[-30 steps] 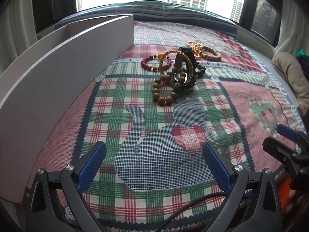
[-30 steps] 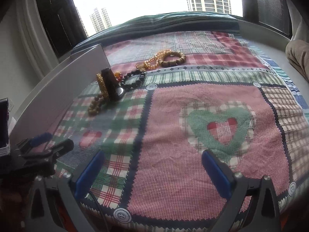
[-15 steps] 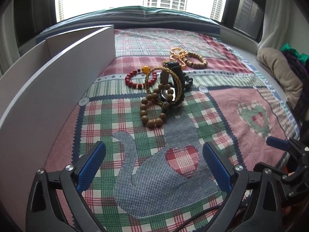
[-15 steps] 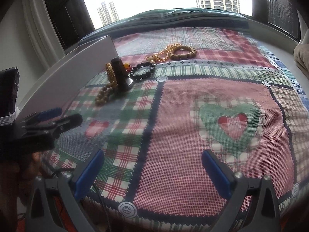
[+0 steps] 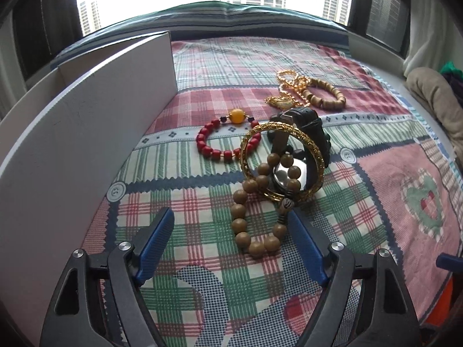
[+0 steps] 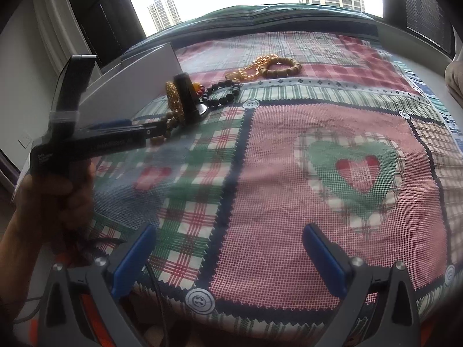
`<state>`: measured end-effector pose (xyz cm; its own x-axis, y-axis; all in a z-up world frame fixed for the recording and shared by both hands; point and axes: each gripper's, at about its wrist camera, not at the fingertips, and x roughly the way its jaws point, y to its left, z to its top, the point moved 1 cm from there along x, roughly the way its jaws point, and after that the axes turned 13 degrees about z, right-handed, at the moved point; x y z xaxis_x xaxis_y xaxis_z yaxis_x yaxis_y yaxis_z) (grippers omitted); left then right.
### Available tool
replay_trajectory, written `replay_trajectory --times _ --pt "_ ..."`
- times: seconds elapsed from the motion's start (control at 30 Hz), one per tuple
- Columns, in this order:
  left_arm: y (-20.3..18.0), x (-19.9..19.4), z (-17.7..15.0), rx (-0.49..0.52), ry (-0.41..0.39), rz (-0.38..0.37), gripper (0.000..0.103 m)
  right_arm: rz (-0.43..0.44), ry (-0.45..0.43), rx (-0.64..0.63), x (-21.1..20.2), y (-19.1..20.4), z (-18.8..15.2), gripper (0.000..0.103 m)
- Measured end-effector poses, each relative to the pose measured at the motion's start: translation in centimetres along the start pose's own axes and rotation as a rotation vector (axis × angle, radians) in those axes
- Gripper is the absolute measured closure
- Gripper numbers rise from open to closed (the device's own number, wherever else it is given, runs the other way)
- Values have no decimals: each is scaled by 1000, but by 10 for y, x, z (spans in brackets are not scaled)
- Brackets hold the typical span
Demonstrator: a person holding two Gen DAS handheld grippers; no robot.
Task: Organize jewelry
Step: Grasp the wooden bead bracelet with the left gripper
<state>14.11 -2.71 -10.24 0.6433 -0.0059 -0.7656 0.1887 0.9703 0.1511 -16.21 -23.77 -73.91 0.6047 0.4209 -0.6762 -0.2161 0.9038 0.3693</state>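
We lower our left gripper (image 5: 230, 244) toward the string of round tan wooden beads (image 5: 262, 202) lying on the plaid patchwork quilt (image 5: 202, 167), its blue-padded jaws standing fairly wide but just having been closing in; the near loop of beads lies between them, the right pad close against it, and no firm pinch yet shows. Our right gripper (image 6: 228, 257) hangs spread and empty over the pink patch of the quilt, well apart from the jewelry, apparently waiting its turn. Just beyond the beads, an engraved gold bangle (image 5: 282, 162) leans upright against a dark watch with a shiny case back (image 5: 301, 144), the bead string threaded through the bangle, so we judge a lift could drag both. To the left lies a red bead bracelet with an amber stone (image 5: 224, 141), and along that side runs the tall white cardboard box (image 5: 72, 133), the likely destination. Farthest off, a gold chain (image 5: 289, 89) tangles with a second tan bead bracelet (image 5: 327, 95).
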Motion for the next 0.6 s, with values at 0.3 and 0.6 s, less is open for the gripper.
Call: replay_trajectory --times 0.3,0.6 --pt "-2 2 -10 11 29 -4 93 -1 6 3 -1 1 -2 0" --pt "28 -37 -52 -22 158 -47 94 -3 13 -5 0 3 -1 0"
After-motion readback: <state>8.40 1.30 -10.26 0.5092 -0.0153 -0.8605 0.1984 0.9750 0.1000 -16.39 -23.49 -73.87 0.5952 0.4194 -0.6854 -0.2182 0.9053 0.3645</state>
